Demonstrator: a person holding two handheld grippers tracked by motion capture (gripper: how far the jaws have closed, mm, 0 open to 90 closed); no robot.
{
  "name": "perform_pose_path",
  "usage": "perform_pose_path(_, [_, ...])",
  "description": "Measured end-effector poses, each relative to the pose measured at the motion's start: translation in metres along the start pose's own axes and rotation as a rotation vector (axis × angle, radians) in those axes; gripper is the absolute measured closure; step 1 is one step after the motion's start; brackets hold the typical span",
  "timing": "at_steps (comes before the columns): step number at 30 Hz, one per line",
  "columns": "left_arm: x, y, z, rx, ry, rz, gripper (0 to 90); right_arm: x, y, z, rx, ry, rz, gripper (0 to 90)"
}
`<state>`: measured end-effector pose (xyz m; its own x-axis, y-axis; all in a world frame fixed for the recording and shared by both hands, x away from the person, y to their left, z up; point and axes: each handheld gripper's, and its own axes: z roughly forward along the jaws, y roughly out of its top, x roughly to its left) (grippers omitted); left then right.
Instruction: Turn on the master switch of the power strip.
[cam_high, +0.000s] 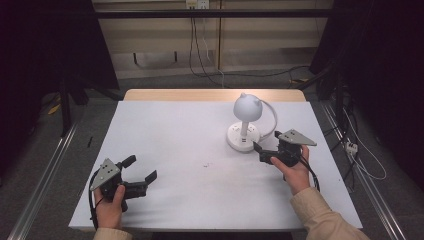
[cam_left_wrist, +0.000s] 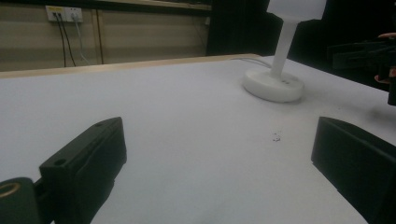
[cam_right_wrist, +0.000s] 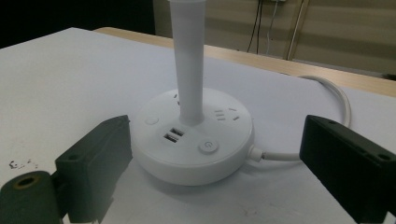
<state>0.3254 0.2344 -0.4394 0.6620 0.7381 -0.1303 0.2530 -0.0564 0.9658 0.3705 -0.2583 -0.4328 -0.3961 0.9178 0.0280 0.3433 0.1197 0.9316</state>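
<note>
We've got the right claw (cam_high: 265, 152) spread wide, closing in on the lamp (cam_high: 244, 125) at 1 o'clock on the surface (cam_high: 190, 165). Left claw (cam_high: 141, 176) sits wide at 7 o'clock. Next we'd probably poke that power button (cam_right_wrist: 208, 147), so line up carefully.

Each hand grips a black tool with two blocky black jaws. The left tool (cam_high: 139, 176) carries a grey three-cornered plate dotted with small holes on top, and so does the right tool (cam_high: 261, 152). Black cable trails back from both. The jaw blocks show small screw holes. The person's sleeves (cam_high: 325, 217) are beige.
</note>
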Motion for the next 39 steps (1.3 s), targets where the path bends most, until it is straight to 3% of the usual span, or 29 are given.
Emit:
perform_pose_path(14, [0.000,0.000,0.000,-0.004,0.000,-0.003,3.0,-0.005,0.002,0.006,0.008,-0.015,0.008,16.0])
perform_pose_path(39, [0.000,0.000,0.002,-0.007,-0.006,-0.006,3.0,-0.014,0.008,0.015,0.023,-0.012,0.001,47.9])
